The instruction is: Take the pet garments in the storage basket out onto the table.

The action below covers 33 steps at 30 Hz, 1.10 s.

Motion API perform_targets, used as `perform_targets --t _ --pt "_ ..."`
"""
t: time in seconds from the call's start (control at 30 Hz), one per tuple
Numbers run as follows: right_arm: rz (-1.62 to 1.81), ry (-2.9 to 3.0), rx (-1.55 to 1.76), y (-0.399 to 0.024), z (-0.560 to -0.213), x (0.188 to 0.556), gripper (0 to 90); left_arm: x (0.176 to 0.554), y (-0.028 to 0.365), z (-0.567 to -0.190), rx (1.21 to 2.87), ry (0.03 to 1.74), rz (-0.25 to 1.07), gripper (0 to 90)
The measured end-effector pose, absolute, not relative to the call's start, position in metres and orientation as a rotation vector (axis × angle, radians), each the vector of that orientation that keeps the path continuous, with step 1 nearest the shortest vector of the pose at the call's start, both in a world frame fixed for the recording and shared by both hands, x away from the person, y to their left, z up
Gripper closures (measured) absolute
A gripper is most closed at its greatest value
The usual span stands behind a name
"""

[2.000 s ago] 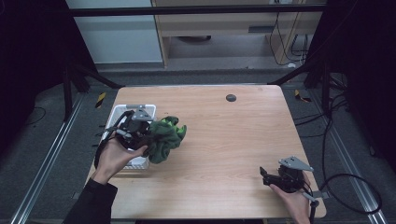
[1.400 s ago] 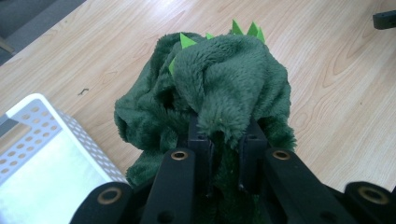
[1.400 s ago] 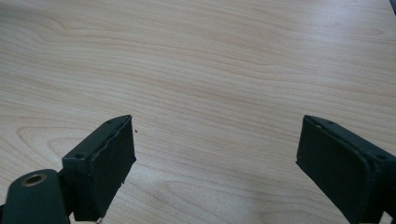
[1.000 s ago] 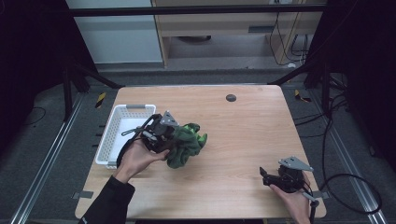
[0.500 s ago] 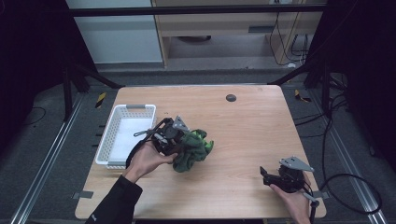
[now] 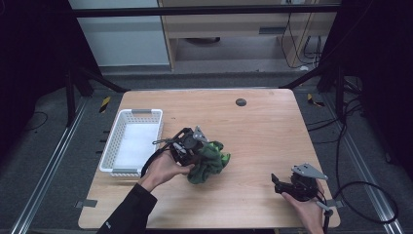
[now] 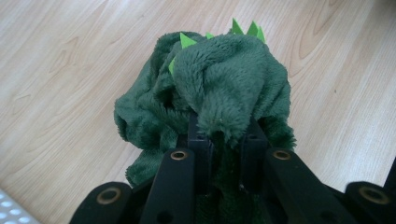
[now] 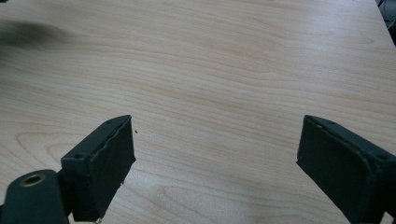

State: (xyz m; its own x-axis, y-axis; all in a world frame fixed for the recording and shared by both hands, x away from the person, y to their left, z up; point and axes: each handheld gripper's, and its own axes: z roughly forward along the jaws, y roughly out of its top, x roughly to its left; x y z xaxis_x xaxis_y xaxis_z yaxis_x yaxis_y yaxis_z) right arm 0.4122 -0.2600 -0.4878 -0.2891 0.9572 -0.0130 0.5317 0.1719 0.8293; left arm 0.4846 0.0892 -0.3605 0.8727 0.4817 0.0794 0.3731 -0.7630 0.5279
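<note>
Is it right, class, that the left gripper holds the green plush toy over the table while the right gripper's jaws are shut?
Not quite. The right gripper has its jaws wide open, as the right gripper view shows. The left gripper does hold the green plush toy over the table.

You get an evenly lit wooden table (image 6: pixel 263 126) from overhead in the high view, while everything around it falls off into near black at the far left and right. That picture is soft and slightly grainy, and shadows beneath things on the wood are faint. In the left gripper view the green plush (image 7: pixel 219 88) is sharp, its fibres distinct, and the black jaws at the near edge blur a little. In the right gripper view you see crisp wood grain, a pale sheen of glare low in the middle, and a dark smudge of shadow at the far left.
</note>
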Motion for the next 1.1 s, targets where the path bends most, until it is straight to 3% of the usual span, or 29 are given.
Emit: perform_targets --t 0.73,1.1 --pt "1.000 1.909 1.408 -0.260 -0.488 0.412 11.0 0.483 0.067 -0.390 2.607 0.559 0.246 74.2" --pt "0.996 1.911 1.404 -0.260 -0.489 0.413 10.9 0.481 0.067 -0.394 2.602 0.531 0.236 55.1"
